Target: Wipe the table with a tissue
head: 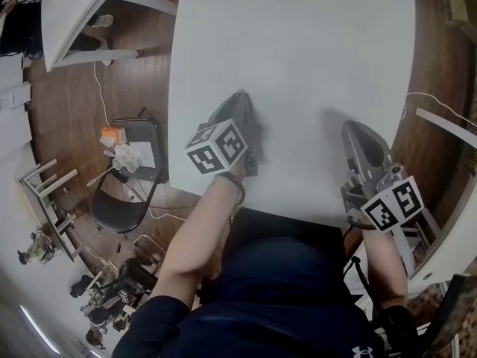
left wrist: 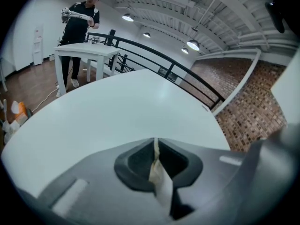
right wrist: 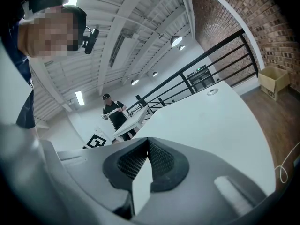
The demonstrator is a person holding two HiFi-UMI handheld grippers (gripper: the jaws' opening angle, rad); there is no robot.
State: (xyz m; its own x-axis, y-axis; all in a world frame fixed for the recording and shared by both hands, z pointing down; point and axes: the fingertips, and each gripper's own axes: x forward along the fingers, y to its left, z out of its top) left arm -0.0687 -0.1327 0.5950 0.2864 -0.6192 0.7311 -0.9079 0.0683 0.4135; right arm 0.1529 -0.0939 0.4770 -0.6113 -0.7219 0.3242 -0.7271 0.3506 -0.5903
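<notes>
We read black-and-white square codes on each gripper's cube (head: 218,149), and a small white logo (head: 363,349) on dark clothing at the lower right of the head view. The left gripper (left wrist: 155,143) pinches a thin strip of tissue (left wrist: 161,179) over the white table (head: 298,51), near its front edge. The right gripper (right wrist: 148,143) has its jaws pressed together, and we see nothing between them. At left, a folding chair (head: 123,200) holds an orange box (head: 112,135). A person (left wrist: 78,20) stands at a second table (left wrist: 86,50), upper left.

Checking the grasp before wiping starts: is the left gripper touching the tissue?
Touching. In the left gripper view, the left gripper has its jaws closed on a thin pale strip of tissue, which is pinched between them.
</notes>
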